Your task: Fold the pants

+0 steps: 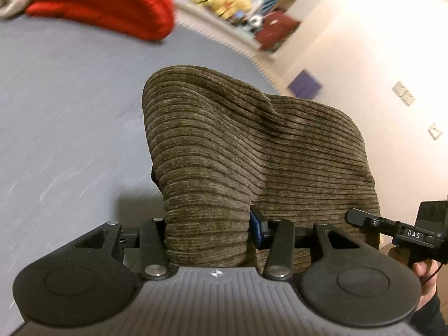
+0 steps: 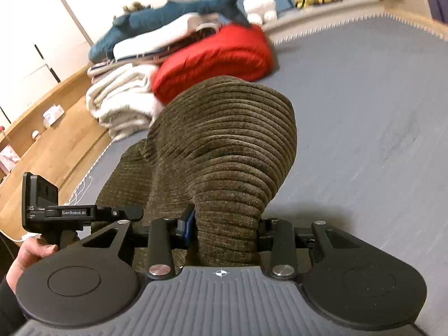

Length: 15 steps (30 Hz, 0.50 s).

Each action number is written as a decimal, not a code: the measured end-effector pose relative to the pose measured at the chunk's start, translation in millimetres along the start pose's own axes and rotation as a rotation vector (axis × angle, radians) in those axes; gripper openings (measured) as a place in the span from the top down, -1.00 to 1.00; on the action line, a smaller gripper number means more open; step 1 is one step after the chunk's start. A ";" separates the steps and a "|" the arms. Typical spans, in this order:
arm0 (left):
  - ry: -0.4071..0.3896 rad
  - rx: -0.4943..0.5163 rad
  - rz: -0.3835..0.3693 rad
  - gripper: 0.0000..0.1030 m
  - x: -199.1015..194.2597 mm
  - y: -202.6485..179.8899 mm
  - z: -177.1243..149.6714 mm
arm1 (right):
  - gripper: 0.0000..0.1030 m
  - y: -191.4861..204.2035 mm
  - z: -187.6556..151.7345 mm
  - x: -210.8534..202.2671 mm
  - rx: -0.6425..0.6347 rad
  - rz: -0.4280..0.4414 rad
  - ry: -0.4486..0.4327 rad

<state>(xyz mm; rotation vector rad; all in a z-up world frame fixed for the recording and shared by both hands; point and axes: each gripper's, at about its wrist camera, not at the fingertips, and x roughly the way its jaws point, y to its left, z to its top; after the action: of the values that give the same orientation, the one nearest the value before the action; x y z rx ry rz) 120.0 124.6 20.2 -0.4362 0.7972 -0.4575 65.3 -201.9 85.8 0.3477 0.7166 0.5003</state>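
Observation:
The pants [image 1: 252, 145] are olive-brown corduroy, bunched and lifted above a grey bed sheet [image 1: 70, 117]. My left gripper [image 1: 208, 232] is shut on a fold of the pants, the cloth rising in a hump in front of it. My right gripper [image 2: 225, 232] is shut on another fold of the pants [image 2: 224, 145], which drape up and over in front of it. The right gripper's tip [image 1: 364, 218] shows at the right edge of the left wrist view, and the left gripper's body [image 2: 70, 212] at the left of the right wrist view. Both fingertip pairs are hidden in cloth.
A red folded blanket [image 2: 215, 56] lies on the grey sheet [image 2: 364, 140] beyond the pants, also in the left wrist view [image 1: 103, 2]. White towels [image 2: 123, 98] and a blue shark plush [image 2: 168, 16] are stacked beside it. Wooden floor [image 2: 56, 145] lies left of the bed.

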 end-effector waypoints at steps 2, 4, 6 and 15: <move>-0.008 -0.004 -0.022 -0.02 15.9 -5.6 6.8 | 0.22 -13.9 11.9 -9.5 -0.035 -0.005 -0.020; 0.014 0.014 0.000 -0.20 35.0 -3.7 5.7 | 0.09 -31.5 20.0 -3.7 -0.050 -0.013 -0.030; 0.045 0.025 0.158 -0.36 57.1 4.5 2.0 | -0.20 -59.2 18.4 14.6 -0.016 -0.099 -0.027; -0.082 0.319 0.313 -0.38 23.1 -35.7 -31.4 | -0.16 -80.6 -10.4 19.4 -0.090 -0.294 -0.061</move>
<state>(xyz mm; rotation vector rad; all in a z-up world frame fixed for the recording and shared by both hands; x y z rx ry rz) 102.4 76.7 6.4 -0.0302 0.6830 -0.2652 95.8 -256.7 30.6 0.1684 0.6699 0.2413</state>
